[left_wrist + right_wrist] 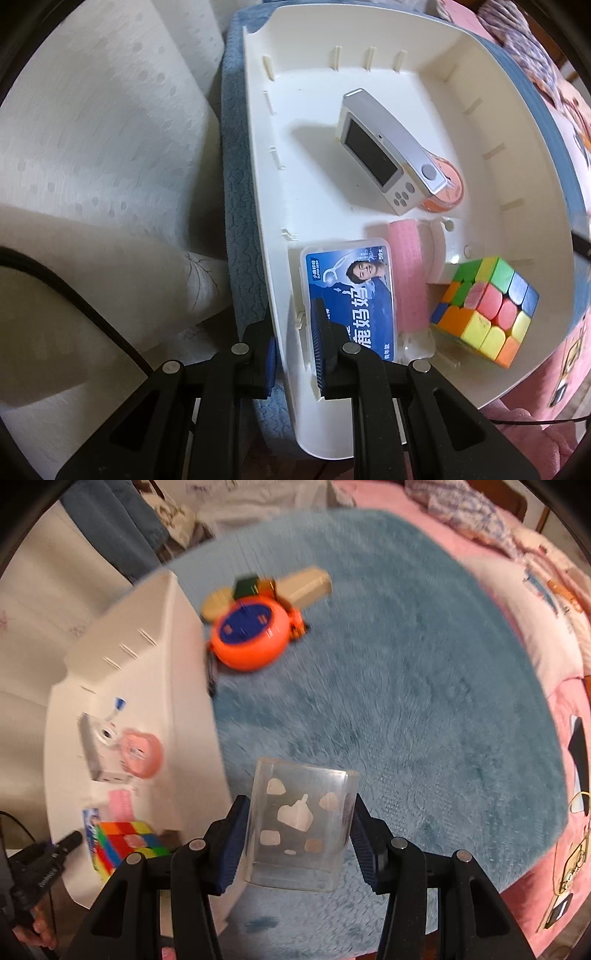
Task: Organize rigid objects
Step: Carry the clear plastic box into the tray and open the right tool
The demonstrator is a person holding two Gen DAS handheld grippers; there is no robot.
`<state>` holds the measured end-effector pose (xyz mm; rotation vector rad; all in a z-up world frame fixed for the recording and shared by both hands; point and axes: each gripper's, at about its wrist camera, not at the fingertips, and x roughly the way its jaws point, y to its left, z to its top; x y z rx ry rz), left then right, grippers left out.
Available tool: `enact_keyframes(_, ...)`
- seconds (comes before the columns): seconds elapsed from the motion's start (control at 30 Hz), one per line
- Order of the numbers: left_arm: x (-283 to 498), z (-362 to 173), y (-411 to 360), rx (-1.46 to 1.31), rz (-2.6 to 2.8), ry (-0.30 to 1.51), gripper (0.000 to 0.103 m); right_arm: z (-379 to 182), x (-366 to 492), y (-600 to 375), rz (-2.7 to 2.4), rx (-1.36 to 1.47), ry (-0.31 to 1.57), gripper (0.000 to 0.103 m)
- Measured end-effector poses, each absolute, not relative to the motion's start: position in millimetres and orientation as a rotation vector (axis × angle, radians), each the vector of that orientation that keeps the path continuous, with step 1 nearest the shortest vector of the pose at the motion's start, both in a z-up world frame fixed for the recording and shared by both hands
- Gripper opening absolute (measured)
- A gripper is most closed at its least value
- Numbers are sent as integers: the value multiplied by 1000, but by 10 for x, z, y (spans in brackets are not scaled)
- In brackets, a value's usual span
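Note:
My left gripper points down and is shut on the near wall of the white bin, one finger outside and one inside. In the bin lie a silver camera, a pink round case, a blue floss box, a pink foam pad and a colour cube. My right gripper is shut on a clear plastic box with white shapes inside. It holds the box above the blue rug, just right of the bin.
An orange round tape measure lies on the rug beside the bin, with a dark green block and beige pieces behind it. Pink bedding borders the rug on the right. White dotted fabric lies left of the bin.

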<state>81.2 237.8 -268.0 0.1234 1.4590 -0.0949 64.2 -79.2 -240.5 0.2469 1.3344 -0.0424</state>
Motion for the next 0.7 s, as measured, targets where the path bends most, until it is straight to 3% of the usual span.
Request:
enact_keyframes(0.27, 750, -2615, 2290, 194, -142, 1435, 15, -1929, 567, -558, 15, 258, 1154, 53)
enact_keyframes(0.7, 737, -2580, 2332, 213, -195, 1418, 15, -1705, 525, 58, 227, 254, 988, 53)
